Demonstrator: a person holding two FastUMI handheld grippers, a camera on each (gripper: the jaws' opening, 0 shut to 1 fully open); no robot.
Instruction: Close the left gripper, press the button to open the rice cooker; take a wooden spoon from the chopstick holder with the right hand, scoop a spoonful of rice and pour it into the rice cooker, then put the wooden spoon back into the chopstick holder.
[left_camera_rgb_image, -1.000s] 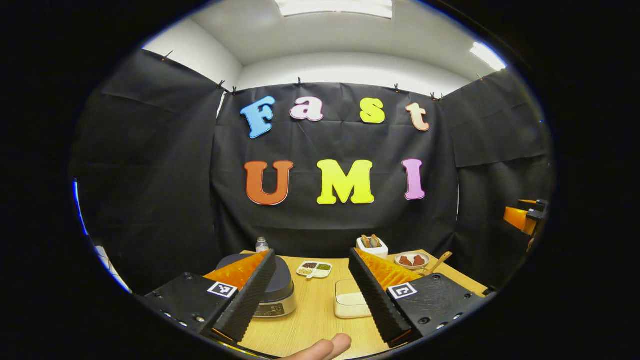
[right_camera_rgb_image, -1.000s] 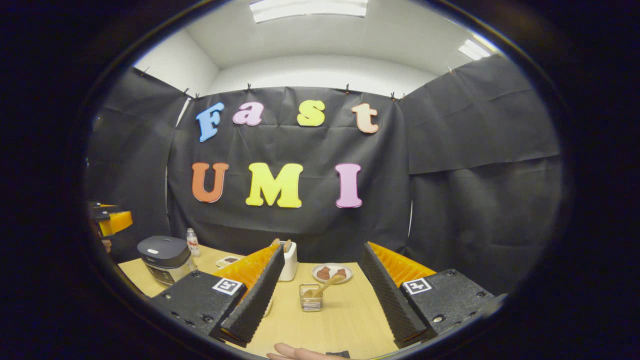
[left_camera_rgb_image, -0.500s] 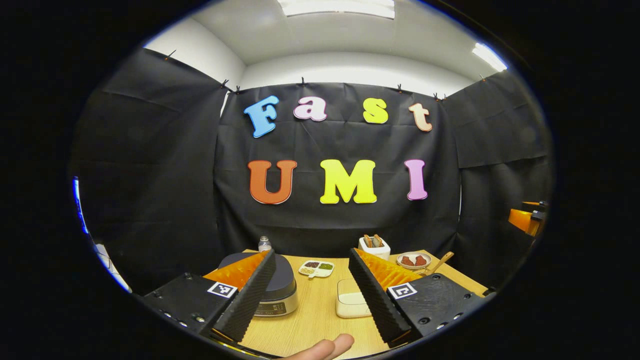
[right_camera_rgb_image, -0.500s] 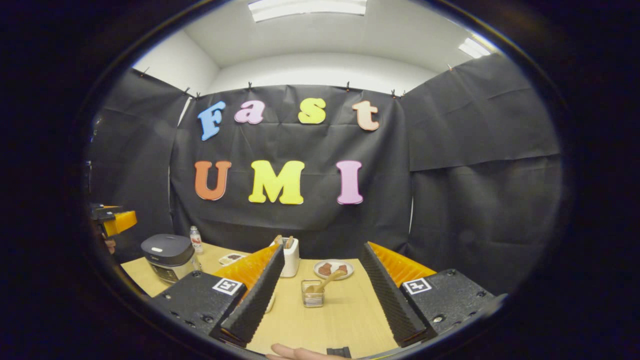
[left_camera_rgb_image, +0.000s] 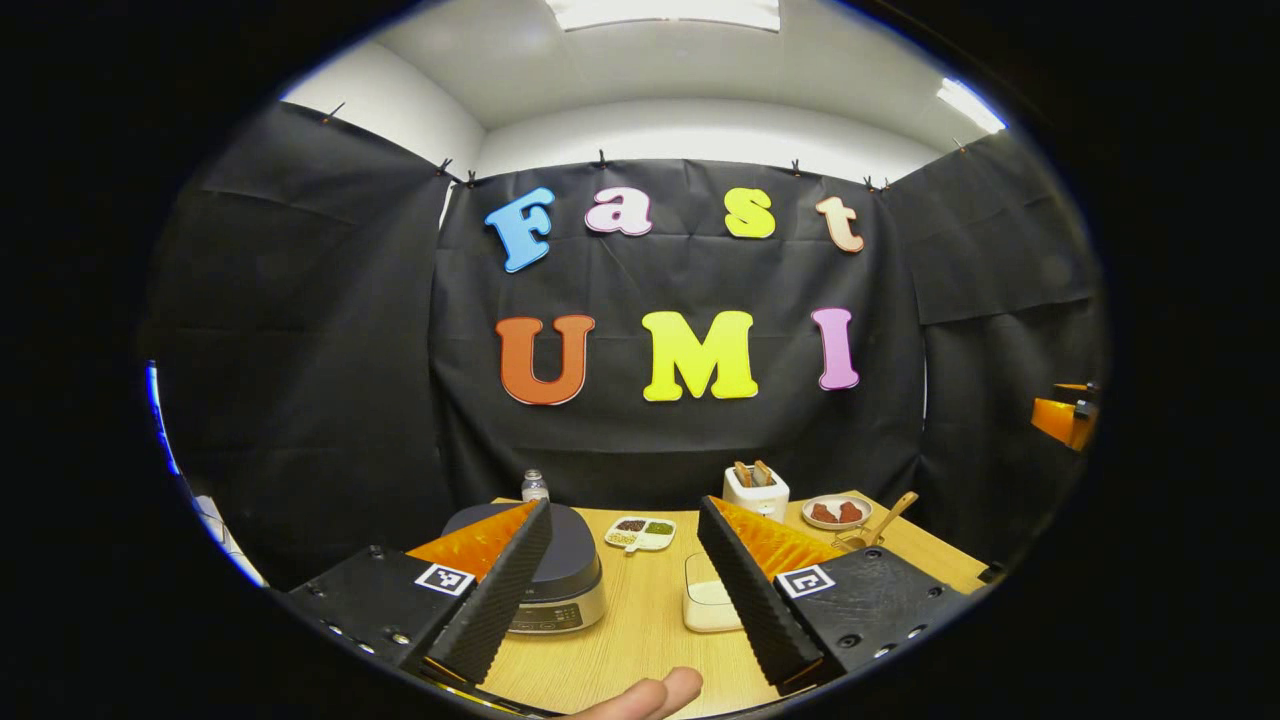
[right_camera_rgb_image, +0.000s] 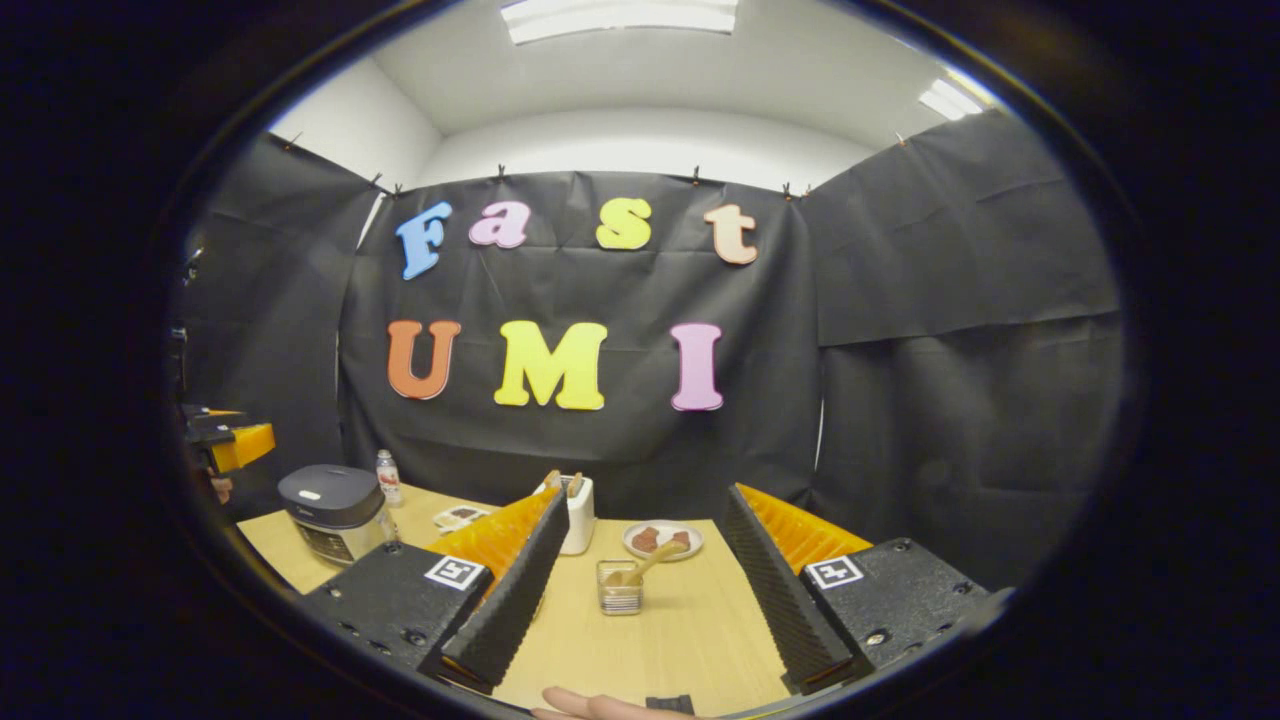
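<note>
The closed rice cooker (left_camera_rgb_image: 560, 575), grey with a dark lid, sits on the wooden table (left_camera_rgb_image: 640, 640) just behind my left gripper's near finger. My left gripper (left_camera_rgb_image: 623, 505) is open and holds nothing. A white chopstick holder (left_camera_rgb_image: 756, 490) with wooden handles sticking up stands at the back. In the right gripper view the rice cooker (right_camera_rgb_image: 330, 505) is far left and the chopstick holder (right_camera_rgb_image: 577, 510) is beside my near fingertip. My right gripper (right_camera_rgb_image: 648, 493) is open and holds nothing, well short of the holder.
A white box (left_camera_rgb_image: 705, 605) lies mid-table, with a small divided dish (left_camera_rgb_image: 640, 533) and a bottle (left_camera_rgb_image: 534, 487) behind it. A glass cup (right_camera_rgb_image: 620, 585) holding a wooden scoop and a plate (right_camera_rgb_image: 662, 540) of red pieces stand ahead. The other gripper (right_camera_rgb_image: 225, 445) hovers far left.
Table objects have shifted slightly up in the left gripper view, so that gripper moved a little. The right gripper view barely shifted. Both grippers stayed open.
</note>
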